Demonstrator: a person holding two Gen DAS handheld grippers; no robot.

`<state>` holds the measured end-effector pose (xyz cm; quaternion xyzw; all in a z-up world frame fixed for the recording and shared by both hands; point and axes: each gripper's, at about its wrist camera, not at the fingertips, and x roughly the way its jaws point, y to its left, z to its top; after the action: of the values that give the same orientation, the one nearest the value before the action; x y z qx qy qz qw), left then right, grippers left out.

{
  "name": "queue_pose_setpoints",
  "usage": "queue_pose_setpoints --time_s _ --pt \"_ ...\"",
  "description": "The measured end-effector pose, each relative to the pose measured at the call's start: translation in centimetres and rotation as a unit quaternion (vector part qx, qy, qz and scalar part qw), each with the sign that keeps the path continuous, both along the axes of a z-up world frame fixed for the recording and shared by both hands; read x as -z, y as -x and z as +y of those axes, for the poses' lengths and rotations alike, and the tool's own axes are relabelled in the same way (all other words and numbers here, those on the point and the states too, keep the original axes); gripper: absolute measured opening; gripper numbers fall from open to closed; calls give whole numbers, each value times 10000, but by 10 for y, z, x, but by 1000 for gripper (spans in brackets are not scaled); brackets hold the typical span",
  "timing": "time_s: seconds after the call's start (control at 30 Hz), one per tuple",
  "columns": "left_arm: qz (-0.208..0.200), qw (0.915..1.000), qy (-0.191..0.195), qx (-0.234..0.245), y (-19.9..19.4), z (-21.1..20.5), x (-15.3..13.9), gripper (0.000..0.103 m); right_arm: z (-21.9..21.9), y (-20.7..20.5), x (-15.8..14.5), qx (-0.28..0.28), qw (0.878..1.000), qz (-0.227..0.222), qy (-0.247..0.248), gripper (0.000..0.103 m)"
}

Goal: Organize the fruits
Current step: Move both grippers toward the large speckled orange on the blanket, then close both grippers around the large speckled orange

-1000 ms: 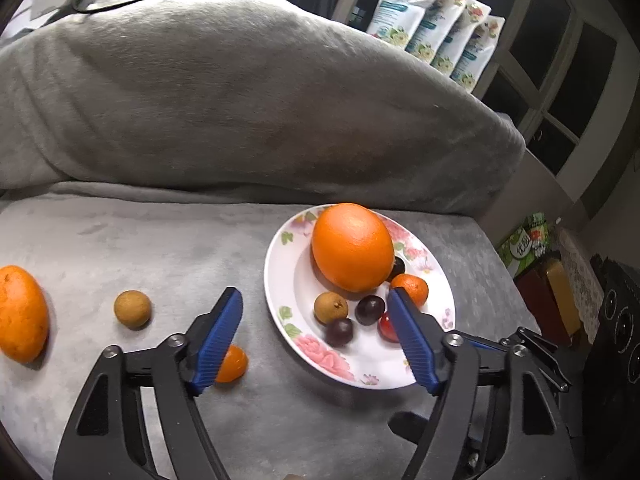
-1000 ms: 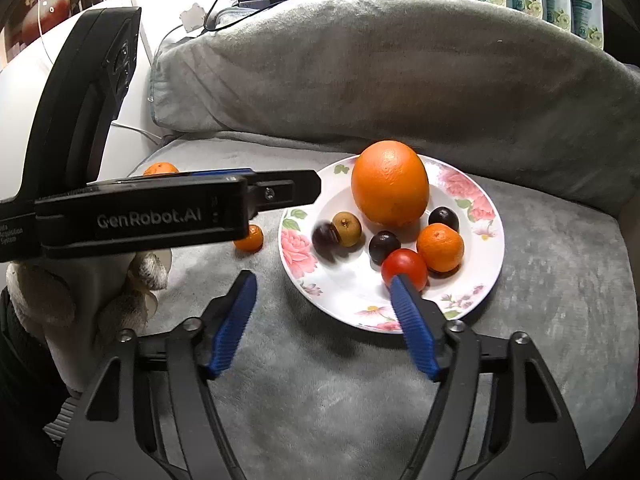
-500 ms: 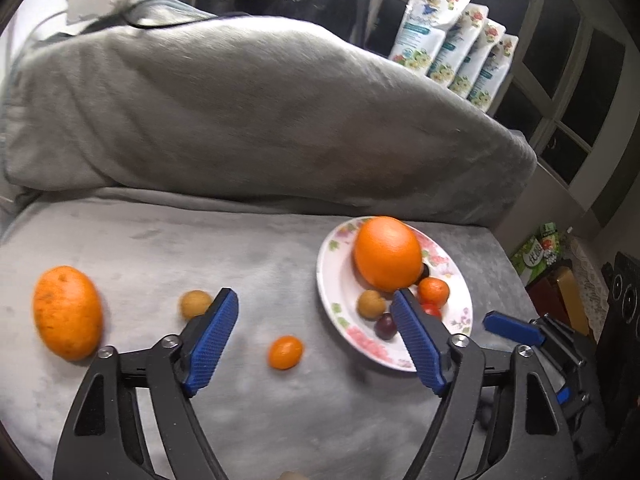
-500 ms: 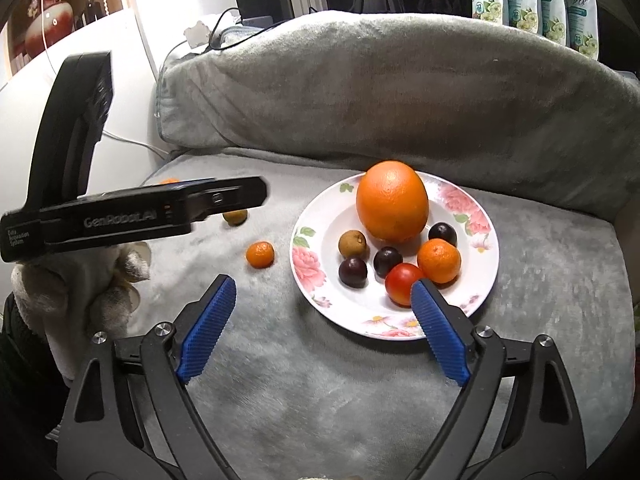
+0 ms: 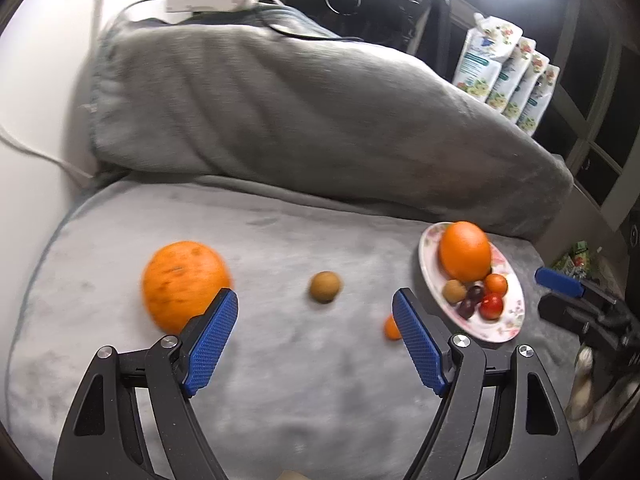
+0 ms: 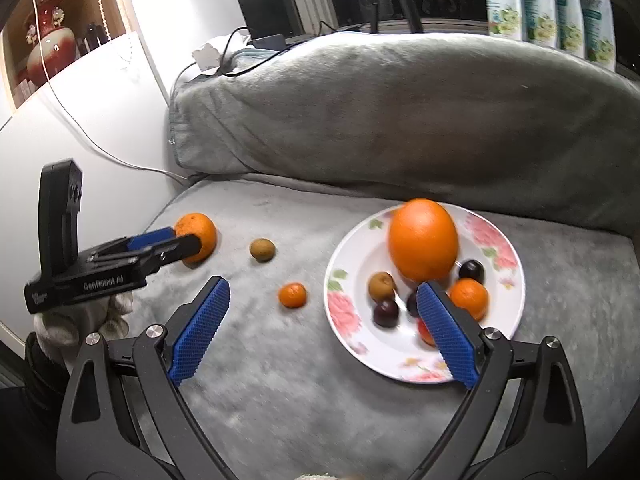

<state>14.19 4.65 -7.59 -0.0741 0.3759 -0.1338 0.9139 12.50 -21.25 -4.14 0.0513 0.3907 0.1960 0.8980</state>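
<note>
Left wrist view puts your left gripper (image 5: 314, 312) nearest the lens, its blue fingers (image 5: 210, 342) spread wide and grasping nothing; just past the left fingertip lies a large mottled orange (image 5: 182, 284) on the grey blanket (image 5: 280, 380), partly hidden by that pad; between the two pads, a little farther on, sits a small brown fruit (image 5: 325, 287), apart from everything else; a tiny orange fruit (image 5: 391, 328) peeks out from behind the right pad, close to the plate's near rim; the floral plate (image 5: 496, 330) lies to the right, carrying a big smooth orange (image 5: 465, 251) at its far side and a cluster of small fruits in front of it, brown, dark purple, red and orange; your right gripper shows at the far right edge of this view.

Right wrist view shows your right gripper (image 6: 322, 304) also released, fingers (image 6: 198, 330) wide apart with nothing between them; its right pad overlaps the near part of the plate (image 6: 348, 312) and covers part of a red fruit there; the tiny orange fruit (image 6: 293, 295) lies on the blanket just left of the plate; beyond it sit the brown fruit (image 6: 262, 249) and the mottled orange (image 6: 198, 236), with your left gripper (image 6: 160, 242) reaching at that orange; a grey cushion (image 6: 380, 120) rises behind it all.
</note>
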Motion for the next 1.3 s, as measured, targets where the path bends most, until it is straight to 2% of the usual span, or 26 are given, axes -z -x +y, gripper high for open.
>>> queue_pose_setpoints --time_s 0.4,0.7,1.1,1.3 --pt "161 9986 147 -486 3 56 20 80 49 -36 2 -305 9989 139 -313 97" --pt "340 9966 347 -659 0 85 37 80 95 -74 16 -600 9956 533 -479 97" --pt "520 9947 687 -565 -15 87 51 80 155 -102 38 -1028 9880 998 -576 97" --pt "636 9903 1093 -576 -22 93 58 80 180 -118 55 -1138 9795 1434 -839 97"
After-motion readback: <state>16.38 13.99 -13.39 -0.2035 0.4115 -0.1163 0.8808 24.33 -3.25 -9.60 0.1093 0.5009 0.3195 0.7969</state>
